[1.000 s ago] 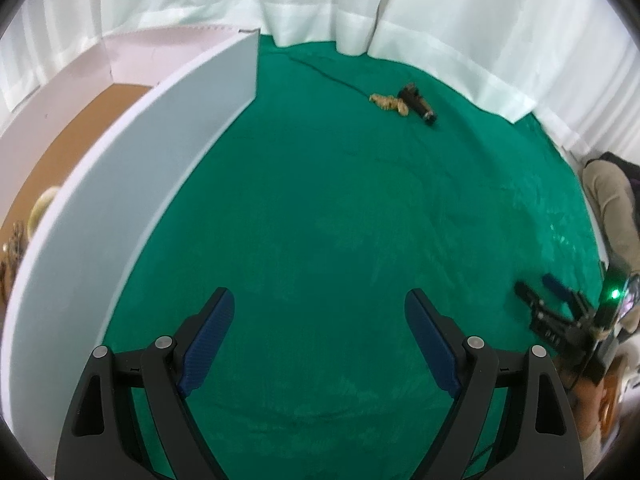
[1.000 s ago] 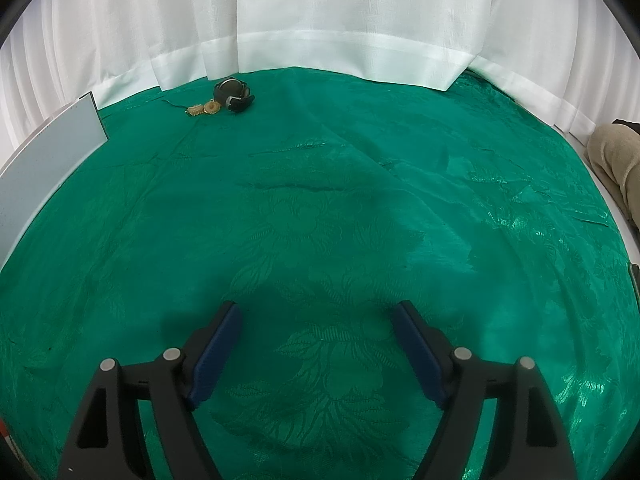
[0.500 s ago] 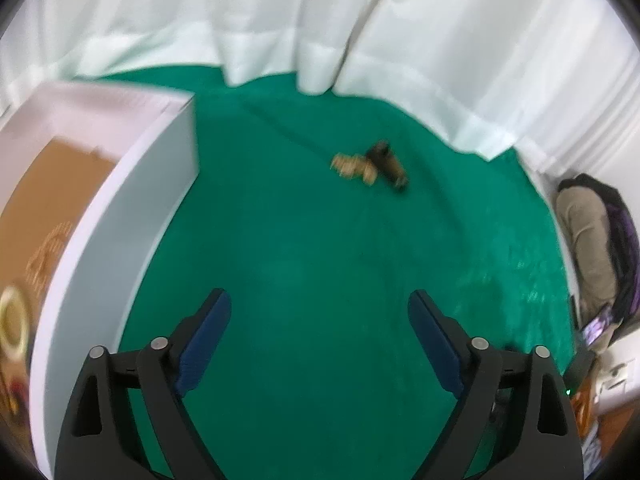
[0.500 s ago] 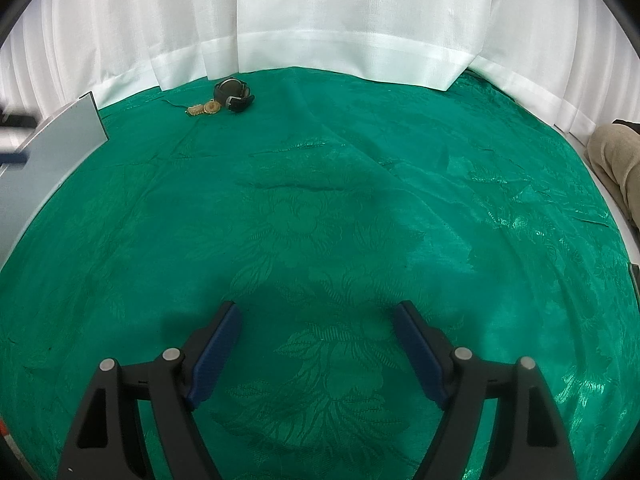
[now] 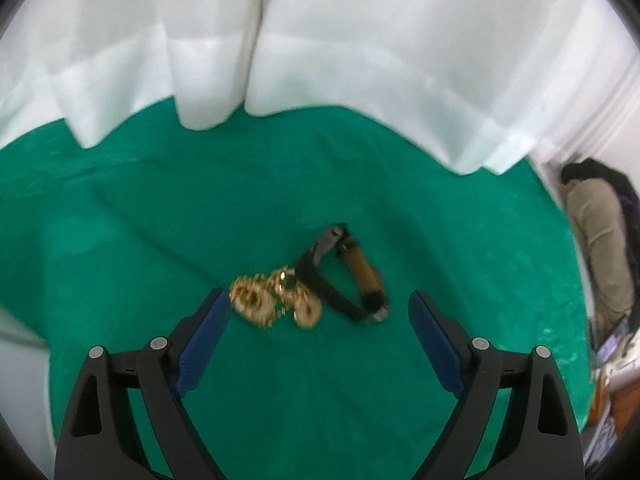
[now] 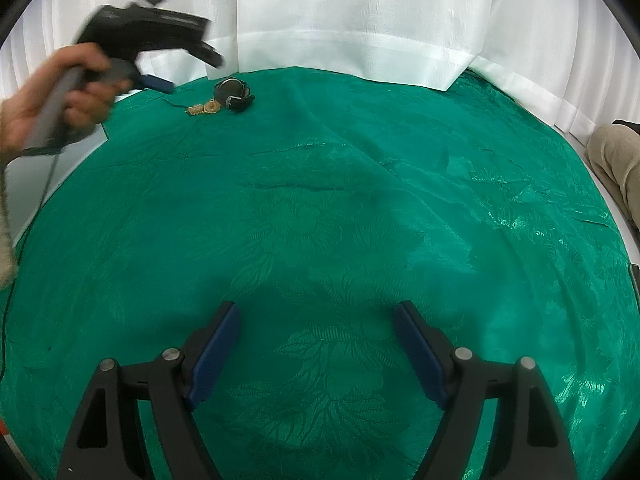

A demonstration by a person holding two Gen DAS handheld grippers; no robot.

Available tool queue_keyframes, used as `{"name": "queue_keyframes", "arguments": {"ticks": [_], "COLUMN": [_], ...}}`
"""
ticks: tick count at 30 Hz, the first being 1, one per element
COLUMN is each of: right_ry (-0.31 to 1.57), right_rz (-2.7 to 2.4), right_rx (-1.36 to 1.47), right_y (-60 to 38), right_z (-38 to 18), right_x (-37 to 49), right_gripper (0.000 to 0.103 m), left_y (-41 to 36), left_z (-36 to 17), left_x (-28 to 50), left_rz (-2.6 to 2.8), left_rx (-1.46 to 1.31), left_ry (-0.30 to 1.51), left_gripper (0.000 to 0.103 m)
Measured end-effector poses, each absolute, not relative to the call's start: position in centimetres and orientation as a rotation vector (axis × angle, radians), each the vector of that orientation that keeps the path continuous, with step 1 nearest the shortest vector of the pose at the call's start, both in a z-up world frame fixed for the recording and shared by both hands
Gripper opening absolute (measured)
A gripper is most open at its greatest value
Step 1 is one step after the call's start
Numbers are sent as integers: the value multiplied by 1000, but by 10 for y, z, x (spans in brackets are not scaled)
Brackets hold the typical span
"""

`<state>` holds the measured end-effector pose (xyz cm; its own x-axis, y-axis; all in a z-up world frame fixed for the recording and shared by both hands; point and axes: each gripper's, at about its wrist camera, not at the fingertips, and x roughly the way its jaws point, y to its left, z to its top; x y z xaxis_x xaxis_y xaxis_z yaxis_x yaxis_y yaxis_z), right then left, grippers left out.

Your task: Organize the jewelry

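A heap of gold jewelry [image 5: 274, 298] lies on the green cloth [image 5: 160, 240], touching a black wristwatch [image 5: 344, 276] with a brown strap on its right. My left gripper [image 5: 318, 334] is open and empty, close above the cloth, with the gold heap just ahead of its left finger. In the right wrist view the same gold heap [image 6: 204, 108] and watch [image 6: 234, 94] lie far off at the back left, with the hand-held left gripper [image 6: 160, 84] beside them. My right gripper [image 6: 318, 340] is open and empty over bare cloth.
A white box wall [image 5: 20, 380] stands at the left edge in the left wrist view and shows as a grey panel [image 6: 48, 164] in the right wrist view. White curtains [image 6: 360, 20] close off the back. A person's clothing [image 5: 600, 240] is at the far right.
My left gripper has moved away from the white box and forward to the gold jewelry and watch, which now lie just ahead of its fingers. The right gripper has not moved.
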<state>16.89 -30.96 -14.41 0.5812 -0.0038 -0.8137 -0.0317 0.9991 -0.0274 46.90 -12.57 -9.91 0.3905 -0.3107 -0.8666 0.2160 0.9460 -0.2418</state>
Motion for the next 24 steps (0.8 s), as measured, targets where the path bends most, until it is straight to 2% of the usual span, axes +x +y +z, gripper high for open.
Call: {"name": "queue_keyframes", "arguments": {"ticks": [6,8,12,14,15,17,19,20,21,24], "right_ry": [951,951,951,951,951,951,952,952,952,952], "right_rz": [16,16,16,16,16,16,16,16,16,16], "right_rx": [-41,-41,-40,-41,-41,-41,-41,-41,-41,-41], "right_y": [-309,-309,-309,-309,-309,-309,-309,-309,-309,-309], "right_z": [-143,-143,-142,-142,-142,-142,-142,-142,-142,-142], "right_x": [169,170,170,171,171,171,171,171,171,171], "right_gripper": [82,82,82,82,82,82,82,82,82,82], "left_y": [-136,-141,-137,-133,-131,-126,-121,-120,-120,-116], "left_z": [-127,-130,-129,-127,-126,-124,-122,-119,-118,-116], "left_x": [477,475,473,470,470,466,458,454,447,415], "left_rz": [-354,-388,-429,-394,-381,-373,-390,-401,-419,-442], "left_rx": [-30,25,39,61,74,88,89,102,112,140], "left_ry": [1097,1078,1051,1043,1043,1046,1066,1064,1071,1097], "left_gripper": [91,97,94,70,65,39,33,16,11,9]}}
